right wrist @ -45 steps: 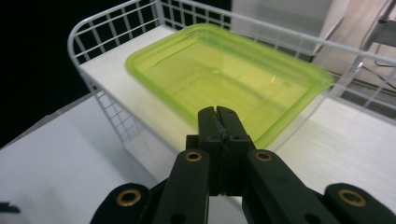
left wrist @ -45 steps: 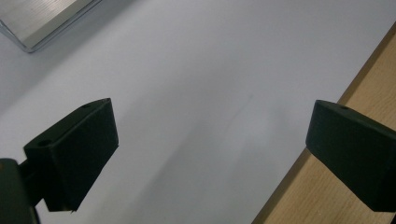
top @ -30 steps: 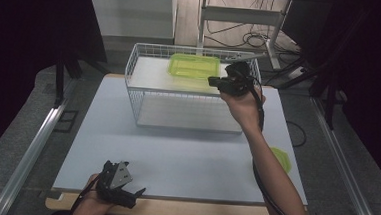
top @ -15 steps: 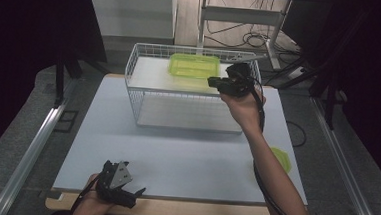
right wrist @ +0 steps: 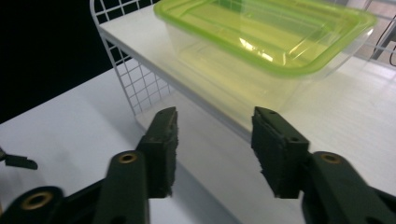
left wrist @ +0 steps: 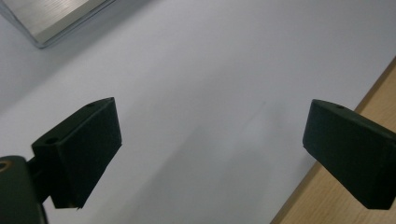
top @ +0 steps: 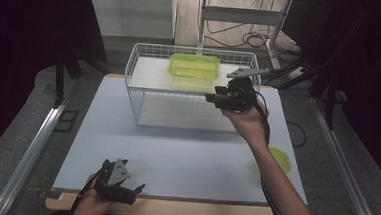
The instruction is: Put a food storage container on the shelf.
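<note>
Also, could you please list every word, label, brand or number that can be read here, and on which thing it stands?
None: no readable text stands on the green-lidded container, the wire basket, the white mat, or either gripper, left or right.

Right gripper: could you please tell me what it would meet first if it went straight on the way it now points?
Most likely the lidded green container on the wire basket's white shelf. The right gripper, whose jaws have just been opening with nothing between them, points straight at its near side, though depth is hard to judge.
</note>
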### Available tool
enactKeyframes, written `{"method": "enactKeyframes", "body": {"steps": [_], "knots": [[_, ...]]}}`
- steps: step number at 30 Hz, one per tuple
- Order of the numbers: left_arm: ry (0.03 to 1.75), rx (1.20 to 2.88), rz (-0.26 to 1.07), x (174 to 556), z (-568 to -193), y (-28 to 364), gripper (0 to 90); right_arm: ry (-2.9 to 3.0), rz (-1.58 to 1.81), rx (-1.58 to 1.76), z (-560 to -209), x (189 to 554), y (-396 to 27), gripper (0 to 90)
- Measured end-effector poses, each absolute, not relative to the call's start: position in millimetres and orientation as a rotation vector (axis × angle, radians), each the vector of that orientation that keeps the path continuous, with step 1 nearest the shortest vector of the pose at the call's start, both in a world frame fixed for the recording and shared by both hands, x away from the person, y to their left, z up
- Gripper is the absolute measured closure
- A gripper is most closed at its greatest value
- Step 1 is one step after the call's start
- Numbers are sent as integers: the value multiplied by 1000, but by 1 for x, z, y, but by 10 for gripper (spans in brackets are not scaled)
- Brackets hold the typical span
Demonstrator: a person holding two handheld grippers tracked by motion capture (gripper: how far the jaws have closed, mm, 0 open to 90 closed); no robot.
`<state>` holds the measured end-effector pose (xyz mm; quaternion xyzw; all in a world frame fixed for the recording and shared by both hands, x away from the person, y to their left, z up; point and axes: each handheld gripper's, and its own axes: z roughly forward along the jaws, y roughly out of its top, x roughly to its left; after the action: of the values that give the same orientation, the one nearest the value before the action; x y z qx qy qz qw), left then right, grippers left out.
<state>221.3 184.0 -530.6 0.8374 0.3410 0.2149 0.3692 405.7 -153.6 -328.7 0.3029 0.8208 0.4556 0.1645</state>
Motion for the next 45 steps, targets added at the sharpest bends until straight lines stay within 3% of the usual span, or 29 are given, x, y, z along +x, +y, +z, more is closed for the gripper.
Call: {"method": "enactKeyframes", "body": {"steps": [13, 28, 45], "knots": [[921, 2095, 514, 222, -528, 187, 47, 2350, 1310, 824, -353, 371, -164, 247], [922, 2093, 559, 221, -527, 186, 41, 2352, 1298, 816, -391, 329, -190, 159], [860, 2122, 580, 218, -526, 181, 31, 2365, 1307, 881, -437, 302, -209, 121]]}}
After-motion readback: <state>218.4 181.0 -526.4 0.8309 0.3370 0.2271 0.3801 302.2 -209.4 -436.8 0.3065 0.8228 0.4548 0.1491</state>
